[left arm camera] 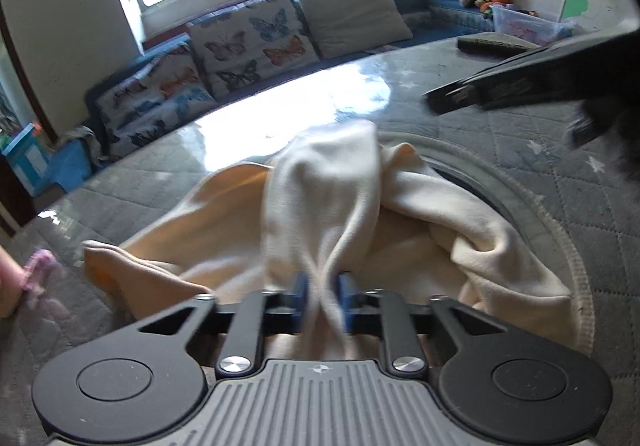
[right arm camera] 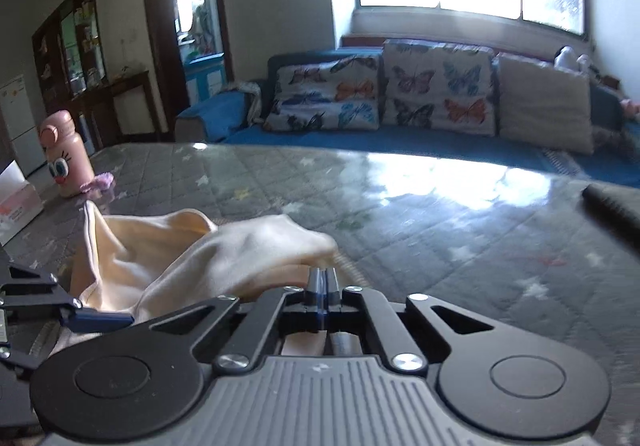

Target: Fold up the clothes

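Note:
A cream garment (left arm camera: pixel 328 198) lies crumpled on the grey quilted table (left arm camera: pixel 520 150). In the left wrist view, my left gripper (left arm camera: pixel 324 286) is shut on a pinched fold of the garment, with cloth showing between its blue pads. The right wrist view shows the same garment (right arm camera: pixel 180 246) bunched to the left, with the left gripper's blue finger (right arm camera: pixel 100 320) at its edge. My right gripper (right arm camera: pixel 322 278) is shut with its fingertips together, just beside the cloth's near edge. It also appears in the left wrist view at upper right, right gripper (left arm camera: pixel 434 102), hovering clear of the garment and holding nothing.
A round stitched mat (left arm camera: pixel 560 246) lies under the garment. A pink cartoon bottle (right arm camera: pixel 66 154), a pink scrunchie (right arm camera: pixel 98 182) and a tissue box (right arm camera: pixel 16 202) stand at the table's left. A black remote (left arm camera: pixel 492 45) lies far right. A sofa with butterfly cushions (right arm camera: pixel 436 94) runs behind.

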Demonstrator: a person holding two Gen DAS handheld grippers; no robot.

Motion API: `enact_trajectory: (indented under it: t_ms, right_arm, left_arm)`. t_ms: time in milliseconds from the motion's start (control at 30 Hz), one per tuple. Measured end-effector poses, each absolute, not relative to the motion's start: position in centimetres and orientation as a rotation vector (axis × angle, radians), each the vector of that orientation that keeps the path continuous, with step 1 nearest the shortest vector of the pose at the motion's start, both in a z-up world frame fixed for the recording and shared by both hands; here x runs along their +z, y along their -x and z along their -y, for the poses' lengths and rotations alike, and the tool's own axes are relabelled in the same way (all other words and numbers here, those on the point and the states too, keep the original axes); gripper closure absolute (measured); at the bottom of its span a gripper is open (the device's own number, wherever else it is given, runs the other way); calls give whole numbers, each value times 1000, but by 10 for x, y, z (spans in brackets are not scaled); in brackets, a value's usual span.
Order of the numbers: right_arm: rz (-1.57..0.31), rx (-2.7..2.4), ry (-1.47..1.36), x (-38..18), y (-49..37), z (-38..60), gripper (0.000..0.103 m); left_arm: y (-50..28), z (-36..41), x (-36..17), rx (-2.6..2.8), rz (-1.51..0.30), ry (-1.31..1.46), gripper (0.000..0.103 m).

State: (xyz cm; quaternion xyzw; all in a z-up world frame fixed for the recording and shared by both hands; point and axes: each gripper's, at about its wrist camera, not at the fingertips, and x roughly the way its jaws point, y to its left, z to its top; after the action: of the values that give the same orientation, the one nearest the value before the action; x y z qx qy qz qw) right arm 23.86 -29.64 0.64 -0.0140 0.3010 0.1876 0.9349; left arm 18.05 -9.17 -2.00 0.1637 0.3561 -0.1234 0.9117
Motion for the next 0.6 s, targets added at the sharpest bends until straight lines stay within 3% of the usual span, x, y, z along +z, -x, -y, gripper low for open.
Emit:
enact_trajectory:
  t_ms: [233, 400, 500, 567, 600]
  right_arm:
    - [-578, 341, 50, 29, -211, 320, 103]
    - [-631, 375, 72, 15, -211, 312, 96]
    - [-663, 396, 88, -2, -221, 299, 85]
    - [-685, 410, 102, -15, -230, 288, 70]
    - [-686, 409, 109, -18, -234, 284, 69]
  left_arm:
    - [-163, 67, 2, -196, -680, -260, 91]
    - [-143, 44, 16, -144, -646, -212, 91]
    - [-132, 24, 20, -111, -638, -177, 91]
    - [-125, 12, 21, -89, -639, -149, 91]
    - [-121, 5, 21, -76, -640, -134, 92]
